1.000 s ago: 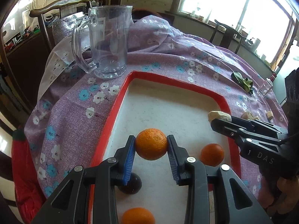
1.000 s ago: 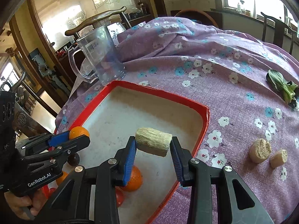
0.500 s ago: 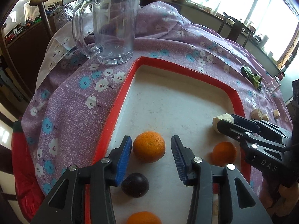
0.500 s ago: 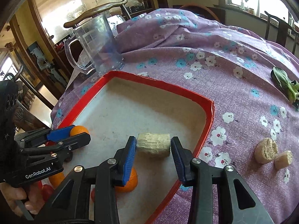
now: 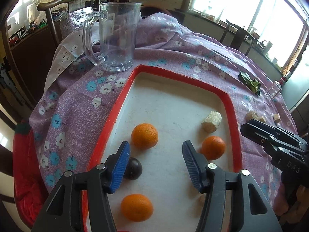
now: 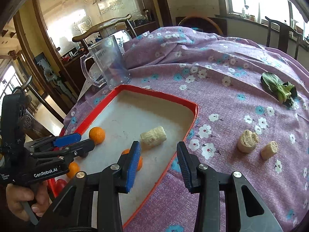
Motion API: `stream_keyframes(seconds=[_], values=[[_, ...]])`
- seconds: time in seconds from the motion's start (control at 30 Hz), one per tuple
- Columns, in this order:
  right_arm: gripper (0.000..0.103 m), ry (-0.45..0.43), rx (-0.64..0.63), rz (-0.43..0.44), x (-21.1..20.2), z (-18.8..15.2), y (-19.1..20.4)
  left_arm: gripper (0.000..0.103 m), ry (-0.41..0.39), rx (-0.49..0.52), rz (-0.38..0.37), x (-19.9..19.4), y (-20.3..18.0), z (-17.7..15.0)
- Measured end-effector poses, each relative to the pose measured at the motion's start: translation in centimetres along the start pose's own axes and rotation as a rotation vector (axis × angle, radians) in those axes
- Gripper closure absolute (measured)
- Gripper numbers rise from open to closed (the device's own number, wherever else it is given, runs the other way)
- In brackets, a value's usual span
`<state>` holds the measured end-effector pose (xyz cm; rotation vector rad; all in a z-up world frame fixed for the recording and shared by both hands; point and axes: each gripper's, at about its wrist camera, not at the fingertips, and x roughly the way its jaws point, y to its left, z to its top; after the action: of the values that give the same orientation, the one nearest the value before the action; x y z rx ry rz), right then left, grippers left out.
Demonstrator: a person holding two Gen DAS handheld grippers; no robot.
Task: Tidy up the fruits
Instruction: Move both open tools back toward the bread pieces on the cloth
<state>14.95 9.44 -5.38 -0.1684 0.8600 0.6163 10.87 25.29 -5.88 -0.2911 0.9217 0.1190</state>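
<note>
Oranges [image 5: 144, 135] round, bright, loose in red tray [image 5: 230, 104]; left hand-held gripper [image 5: 155, 150] and right hand-held gripper [image 6: 158, 150] wide, empty.

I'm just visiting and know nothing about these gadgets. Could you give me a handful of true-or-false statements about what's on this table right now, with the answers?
1. Both claws are open and holding nothing. True: the left claw and the right claw each gape with nothing between their fingers.
2. The glass mug stands inside the red tray. False: it stands on the flowered tablecloth, just past the tray's far corner.
3. Three oranges lie in the tray. True: the far orange, the right orange and the near orange.
4. The leafy green lies in the tray. False: it lies on the cloth, well apart from the tray.
5. A pale cylindrical piece lies inside the tray. True.
</note>
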Motion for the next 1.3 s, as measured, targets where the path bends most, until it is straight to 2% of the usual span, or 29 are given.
stream_keyframes(seconds=[0.57, 0.93, 1.3], values=[[0.062, -0.052, 0.131, -0.074, -6.4, -4.3, -7.6, 0.047, -0.016, 0.127, -0.097, -2.4, -7.5, -1.3], [0.061, -0.078, 0.218, -0.137, -9.3, -6.1, -13.3, 0.047, 0.009, 0.199, -0.141, -0.8, -12.5, -1.3], [0.061, -0.079, 0.280, -0.179, -9.9, -7.1, -17.8, 0.047, 0.057, 0.248, -0.165, 2.7, -16.6, -0.7]])
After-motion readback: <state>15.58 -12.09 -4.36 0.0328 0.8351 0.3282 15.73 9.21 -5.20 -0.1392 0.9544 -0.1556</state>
